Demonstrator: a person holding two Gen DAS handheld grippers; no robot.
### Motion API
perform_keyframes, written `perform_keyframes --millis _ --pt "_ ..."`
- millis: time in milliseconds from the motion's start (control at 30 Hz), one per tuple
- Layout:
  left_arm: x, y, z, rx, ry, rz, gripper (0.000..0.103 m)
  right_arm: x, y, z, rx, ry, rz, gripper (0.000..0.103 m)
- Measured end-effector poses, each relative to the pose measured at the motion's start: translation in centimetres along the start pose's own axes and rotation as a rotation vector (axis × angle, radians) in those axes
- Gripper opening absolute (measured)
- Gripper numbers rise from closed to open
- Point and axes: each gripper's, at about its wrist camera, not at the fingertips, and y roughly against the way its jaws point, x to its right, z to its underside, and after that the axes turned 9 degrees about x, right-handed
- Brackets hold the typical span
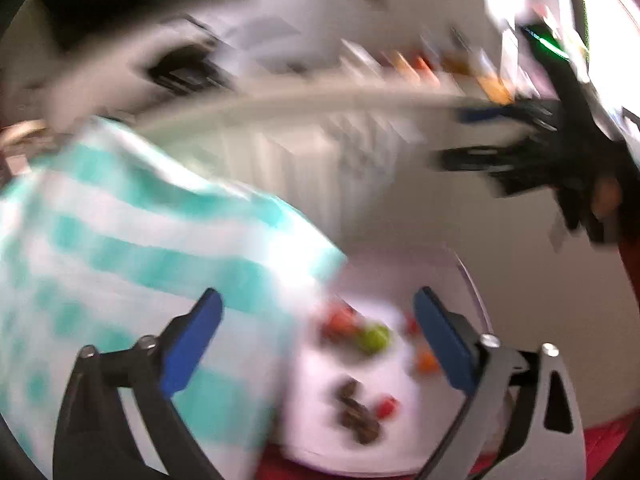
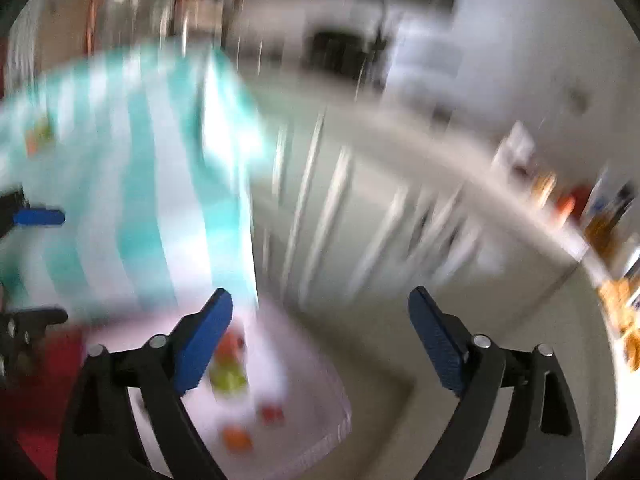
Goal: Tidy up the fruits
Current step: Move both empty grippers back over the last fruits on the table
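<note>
Both views heavily motion-blurred. Left gripper [image 1: 318, 316]: jaws spread wide, blue pads [image 1: 192, 342] well apart, nothing between them. Right gripper [image 2: 320, 316]: same, jaws wide, empty. Right gripper also shows far right in the left wrist view (dark, smeared), a hand [image 1: 606, 194] on its grip.

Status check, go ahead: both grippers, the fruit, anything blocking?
Left gripper open, empty. Right gripper open, empty. Fruit pieces on white tray, blurred. Striped teal box beside tray.
</note>
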Motion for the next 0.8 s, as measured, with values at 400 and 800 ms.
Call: perform_keyframes --millis 400,800 --pt "-29.3 12.1 5.9 -0.01 0.53 -0.764 0.101 -15.7 -4.2 -10.4 0.226 -0.252 -0.363 0.087" --pt "-44.0 17.0 15.1 -0.048 0.892 -1.212 0.101 -44.7 -22.9 -10.3 -0.276 -0.262 -0.706 0.087"
